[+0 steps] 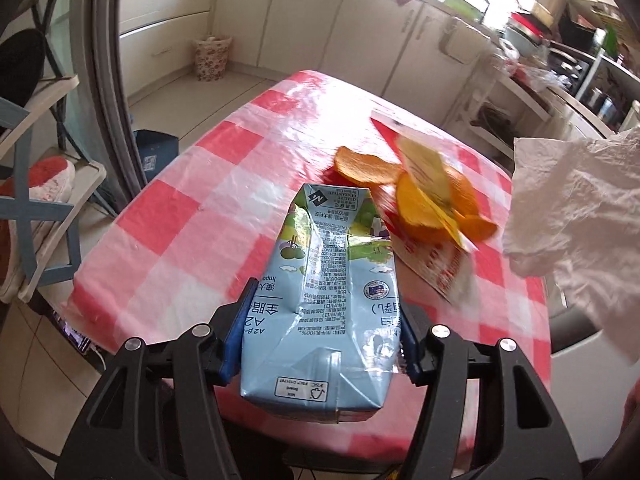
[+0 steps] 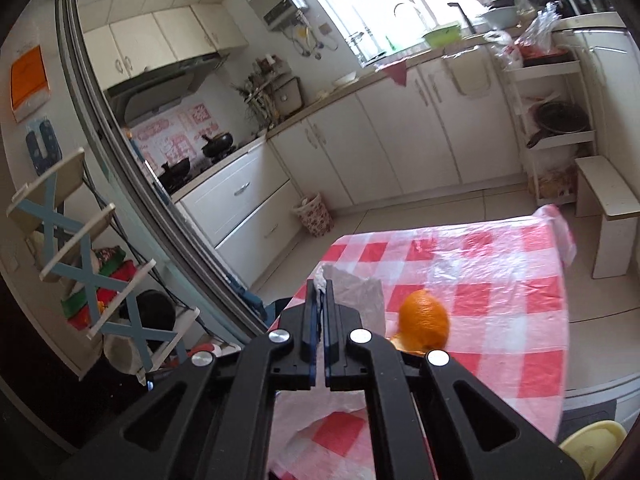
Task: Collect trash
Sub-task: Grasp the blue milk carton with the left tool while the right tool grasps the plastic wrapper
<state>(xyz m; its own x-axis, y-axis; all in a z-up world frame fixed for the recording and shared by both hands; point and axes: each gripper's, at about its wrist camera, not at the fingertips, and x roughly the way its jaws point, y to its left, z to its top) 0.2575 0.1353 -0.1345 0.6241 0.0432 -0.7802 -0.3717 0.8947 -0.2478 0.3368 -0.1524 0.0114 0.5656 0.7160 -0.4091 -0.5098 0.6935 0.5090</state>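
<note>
While the left gripper point(image 1: 320, 344) clamps a milk carton point(image 1: 324, 300) lengthwise between its fingers, the right gripper point(image 2: 320, 320) pinches a tissue point(image 2: 356, 292), orange peel point(image 2: 424, 320) lying just right.

The left gripper point(image 1: 322, 328) is spread wide, its blue pads point(image 1: 236, 332) pressing both sides of the carton point(image 1: 324, 280) that lies lengthwise between the jaws, while the right gripper point(image 2: 320, 300) is nearly closed, pinching a tissue point(image 2: 358, 292) that sticks out past its fingertips.
</note>
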